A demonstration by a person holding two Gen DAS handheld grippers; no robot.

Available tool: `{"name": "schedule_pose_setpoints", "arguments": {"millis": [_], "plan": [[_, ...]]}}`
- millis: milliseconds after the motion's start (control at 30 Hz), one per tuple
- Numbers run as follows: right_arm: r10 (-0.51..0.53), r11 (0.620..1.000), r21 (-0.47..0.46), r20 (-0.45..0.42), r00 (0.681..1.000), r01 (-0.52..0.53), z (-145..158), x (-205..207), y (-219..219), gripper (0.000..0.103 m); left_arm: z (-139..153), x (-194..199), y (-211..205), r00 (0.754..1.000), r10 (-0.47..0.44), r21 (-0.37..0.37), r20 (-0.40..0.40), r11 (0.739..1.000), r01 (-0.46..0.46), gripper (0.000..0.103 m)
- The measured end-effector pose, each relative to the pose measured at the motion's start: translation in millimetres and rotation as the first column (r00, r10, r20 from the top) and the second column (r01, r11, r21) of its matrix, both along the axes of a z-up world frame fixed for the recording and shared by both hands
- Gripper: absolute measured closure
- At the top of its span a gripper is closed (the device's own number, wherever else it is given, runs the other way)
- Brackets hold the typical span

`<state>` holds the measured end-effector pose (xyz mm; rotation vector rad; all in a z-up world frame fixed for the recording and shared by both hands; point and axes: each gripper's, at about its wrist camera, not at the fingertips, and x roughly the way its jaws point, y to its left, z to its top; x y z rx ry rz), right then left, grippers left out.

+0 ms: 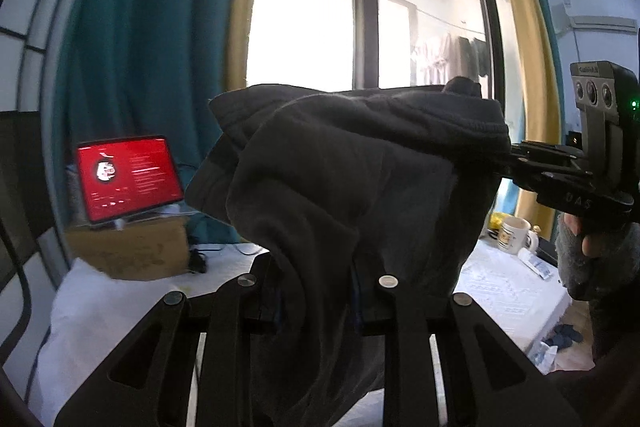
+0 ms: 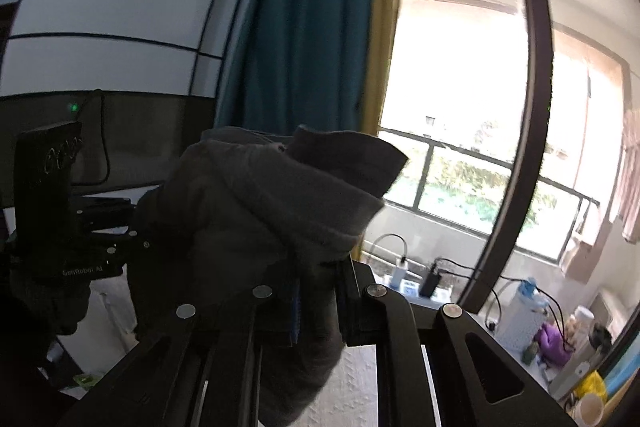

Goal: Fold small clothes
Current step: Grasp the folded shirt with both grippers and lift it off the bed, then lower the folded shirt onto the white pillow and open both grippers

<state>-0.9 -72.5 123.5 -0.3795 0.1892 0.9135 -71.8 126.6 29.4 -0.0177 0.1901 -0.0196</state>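
A dark grey garment (image 1: 360, 171) hangs in the air, stretched between both grippers above the white surface (image 1: 100, 311). In the left wrist view my left gripper (image 1: 316, 291) is shut on a bunched fold of it, and the cloth drapes down between the fingers. My right gripper (image 1: 516, 159) comes in from the right, held by a gloved hand (image 1: 592, 255), and pinches the garment's hemmed edge. In the right wrist view the right gripper (image 2: 316, 299) is shut on the same garment (image 2: 256, 203). The left gripper (image 2: 132, 227) grips the cloth's far left side.
A tablet with a red screen (image 1: 128, 179) stands on a cardboard box (image 1: 132, 251) at the back left. A mug (image 1: 514, 233) sits at the right. Chargers and cables (image 2: 416, 271), a white bottle (image 2: 520, 311) and small items line the window side. Teal curtains (image 1: 132, 47) hang behind.
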Motion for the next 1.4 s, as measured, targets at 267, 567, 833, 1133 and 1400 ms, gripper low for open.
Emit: {"name": "schedule_pose_setpoints", "arguments": {"millis": [267, 567, 833, 1133, 1400], "plan": [[0.058, 0.996, -0.066, -0.062, 0.996, -0.062, -25.9, 9.1, 54.3, 0.093, -33.3, 21.3, 44.9, 0.996, 0.035, -0.047, -0.087, 0.998, -0.039, 0.080], [0.030, 0.992, -0.119, -0.178, 0.984, -0.052, -75.1, 60.8, 105.3, 0.093, -67.2, 64.7, 79.0, 0.979, 0.014, -0.071, -0.205, 0.997, -0.030, 0.080], [-0.027, 0.990, -0.140, -0.274, 0.961, -0.012, -113.5, 123.4, 129.3, 0.093, -88.4, 116.7, 105.0, 0.953, -0.010, -0.078, -0.304, 0.997, -0.014, 0.080], [-0.055, 0.984, -0.180, -0.379, 0.924, -0.015, -155.1, 183.4, 154.7, 0.093, -117.1, 173.3, 124.5, 0.892, 0.036, -0.075, -0.451, 0.994, -0.078, 0.080], [-0.071, 0.975, -0.219, -0.501, 0.862, -0.046, -206.0, 234.8, 170.3, 0.093, -153.2, 201.7, 145.3, 0.794, 0.124, -0.064, -0.595, 0.978, -0.201, 0.078]]}}
